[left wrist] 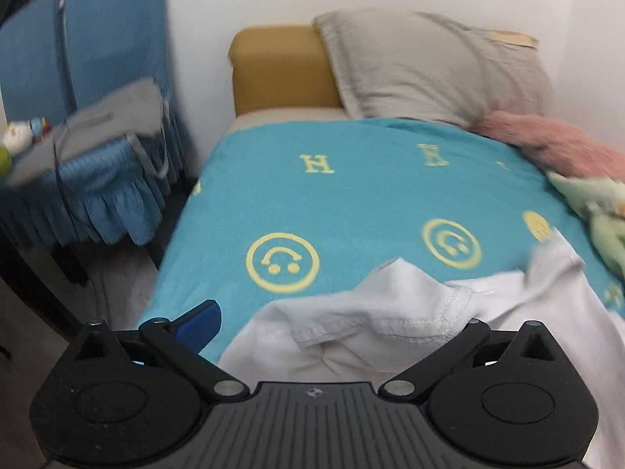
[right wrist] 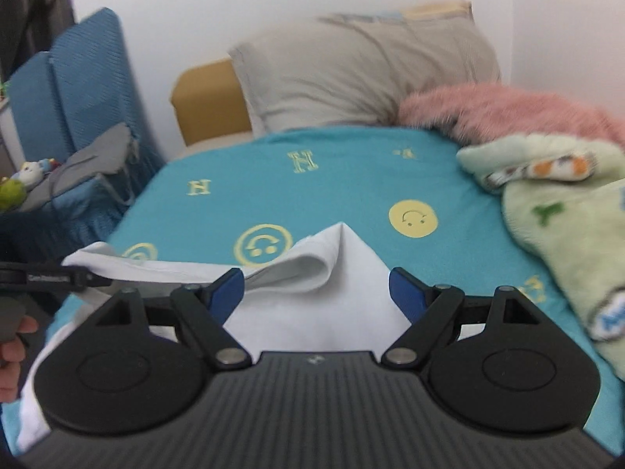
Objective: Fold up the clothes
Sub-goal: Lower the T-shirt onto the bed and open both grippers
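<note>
A white garment (left wrist: 390, 336) lies crumpled on the teal bedsheet (left wrist: 351, 195) at the near end of the bed, its stitched hem turned up. My left gripper (left wrist: 336, 324) stands open over it. Its left blue finger (left wrist: 199, 322) shows beside the cloth and its right finger is hidden under a fold. In the right wrist view the white garment (right wrist: 324, 305) rises in a peak between the blue fingers (right wrist: 226, 293). My right gripper (right wrist: 316, 293) is open, its pads apart from the cloth. The left gripper (right wrist: 47, 278) and a hand (right wrist: 11, 348) show at that view's left edge.
A grey pillow (right wrist: 351, 74) leans on a yellow headboard (right wrist: 207, 101) at the far end. A pink fluffy blanket (right wrist: 508, 113) and a pale green plush blanket (right wrist: 562, 215) lie along the bed's right side. Blue-covered chairs (left wrist: 97, 58) with a grey bag (left wrist: 97, 129) stand left of the bed.
</note>
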The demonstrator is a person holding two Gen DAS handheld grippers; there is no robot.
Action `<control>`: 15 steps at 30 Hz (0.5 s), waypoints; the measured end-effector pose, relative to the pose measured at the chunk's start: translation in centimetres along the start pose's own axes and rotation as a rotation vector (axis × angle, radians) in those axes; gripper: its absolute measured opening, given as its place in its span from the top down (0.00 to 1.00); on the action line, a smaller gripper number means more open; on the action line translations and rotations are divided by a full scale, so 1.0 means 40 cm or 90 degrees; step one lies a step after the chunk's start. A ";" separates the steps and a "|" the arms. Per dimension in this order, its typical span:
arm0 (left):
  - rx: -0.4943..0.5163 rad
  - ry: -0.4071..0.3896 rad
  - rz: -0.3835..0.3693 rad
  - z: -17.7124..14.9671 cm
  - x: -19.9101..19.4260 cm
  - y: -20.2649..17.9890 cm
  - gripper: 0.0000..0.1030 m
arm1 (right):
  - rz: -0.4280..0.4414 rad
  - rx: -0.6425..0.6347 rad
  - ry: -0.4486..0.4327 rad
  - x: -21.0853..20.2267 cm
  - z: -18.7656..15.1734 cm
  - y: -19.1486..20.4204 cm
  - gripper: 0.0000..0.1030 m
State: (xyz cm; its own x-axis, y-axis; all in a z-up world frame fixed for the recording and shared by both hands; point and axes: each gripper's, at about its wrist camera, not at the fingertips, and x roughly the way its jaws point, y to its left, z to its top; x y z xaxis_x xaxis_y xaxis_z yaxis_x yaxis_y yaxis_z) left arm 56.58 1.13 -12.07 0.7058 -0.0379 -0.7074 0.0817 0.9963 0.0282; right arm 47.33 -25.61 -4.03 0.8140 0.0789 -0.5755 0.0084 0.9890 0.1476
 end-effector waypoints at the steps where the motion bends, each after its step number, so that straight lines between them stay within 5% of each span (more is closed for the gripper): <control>1: 0.009 -0.011 0.005 -0.018 -0.028 -0.002 0.00 | -0.008 0.008 -0.001 -0.051 -0.016 0.006 0.20; 5: -0.033 -0.021 0.035 -0.089 -0.126 -0.015 0.00 | -0.035 0.053 0.009 -0.268 -0.119 0.021 0.20; 9: -0.053 -0.059 0.065 -0.117 -0.181 -0.030 0.00 | 0.007 0.086 -0.018 -0.480 -0.260 0.021 0.20; 15: -0.081 -0.091 0.078 -0.069 -0.134 -0.016 0.00 | 0.023 0.161 0.008 -0.573 -0.373 0.003 0.20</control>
State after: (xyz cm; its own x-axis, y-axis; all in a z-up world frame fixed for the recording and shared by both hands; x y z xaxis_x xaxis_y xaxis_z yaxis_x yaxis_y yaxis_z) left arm 50.82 0.92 -10.25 0.7985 0.0828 -0.5963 -0.0942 0.9955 0.0121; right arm 19.99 -25.44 -2.83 0.8091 0.1163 -0.5760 0.1259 0.9232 0.3632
